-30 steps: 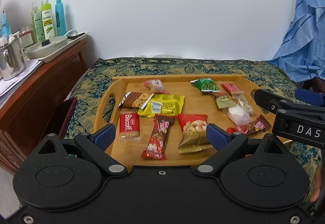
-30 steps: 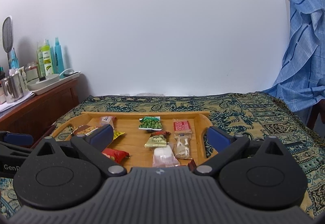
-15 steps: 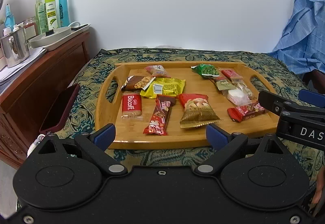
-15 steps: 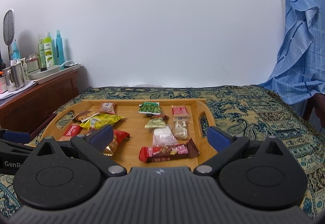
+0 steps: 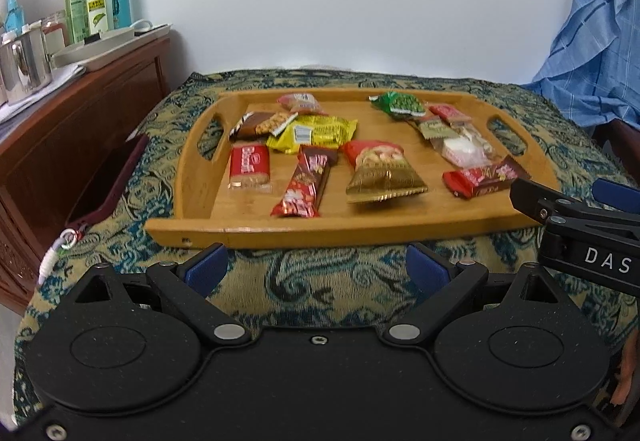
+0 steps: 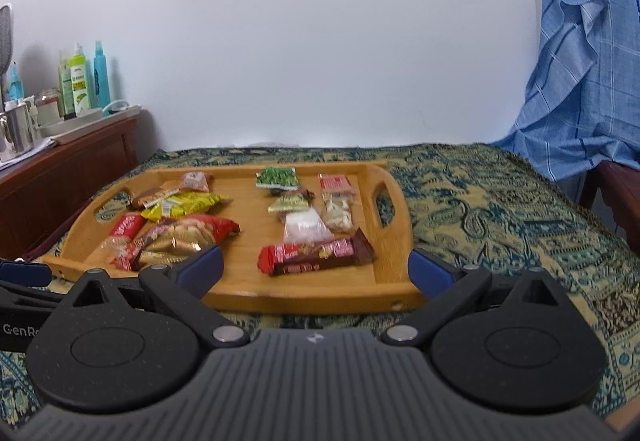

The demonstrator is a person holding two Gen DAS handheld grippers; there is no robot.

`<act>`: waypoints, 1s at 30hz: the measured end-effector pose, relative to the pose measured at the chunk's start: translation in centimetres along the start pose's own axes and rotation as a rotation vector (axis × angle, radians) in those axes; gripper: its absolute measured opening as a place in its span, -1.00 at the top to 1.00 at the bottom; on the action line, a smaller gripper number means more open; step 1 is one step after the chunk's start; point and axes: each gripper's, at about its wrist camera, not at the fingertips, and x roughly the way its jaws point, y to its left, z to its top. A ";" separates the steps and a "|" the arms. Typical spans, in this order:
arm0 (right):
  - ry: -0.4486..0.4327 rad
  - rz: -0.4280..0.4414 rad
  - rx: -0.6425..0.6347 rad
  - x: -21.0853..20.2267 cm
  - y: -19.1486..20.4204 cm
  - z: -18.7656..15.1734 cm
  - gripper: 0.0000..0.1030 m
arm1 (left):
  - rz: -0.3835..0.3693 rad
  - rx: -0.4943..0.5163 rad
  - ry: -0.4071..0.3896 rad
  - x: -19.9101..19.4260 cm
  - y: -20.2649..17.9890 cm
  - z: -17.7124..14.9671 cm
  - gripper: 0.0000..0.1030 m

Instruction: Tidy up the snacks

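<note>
Where a patterned cloth covered the worktop [image 5: 320, 281], one wooden tray [image 5: 360, 227] held the snacks: Biscoff packet [image 5: 249, 166] near left, yellow packet [image 5: 314, 132] beyond it, green packet [image 6: 278, 178] far, red-brown bar [image 6: 316, 253] near right. Left tool [image 5: 316, 269] and right tool [image 6: 316, 267] hovered near the tray, both spread wide, empty.

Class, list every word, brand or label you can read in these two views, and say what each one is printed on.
"DAS" (cut off by the frame edge): on the black body of the right hand-held gripper.
"GenR" (cut off): on the black body of the left hand-held gripper.
"Biscoff", blurred but likely: on the red biscuit packet.
All other wrappers on the wooden tray and the bottle labels: too blurred or small to read.
</note>
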 end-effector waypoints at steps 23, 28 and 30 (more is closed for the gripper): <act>0.117 -0.106 -0.023 2.0 0.8 -5.3 -1.00 | 0.009 -0.033 0.032 2.5 1.1 -3.0 -0.99; 0.114 -0.098 -0.039 2.3 0.9 -5.5 -1.00 | 0.014 -0.026 0.021 2.4 1.0 -3.1 -0.99; 0.115 -0.092 -0.034 2.4 0.9 -5.4 -1.00 | 0.014 -0.028 0.018 2.4 1.0 -3.1 -1.00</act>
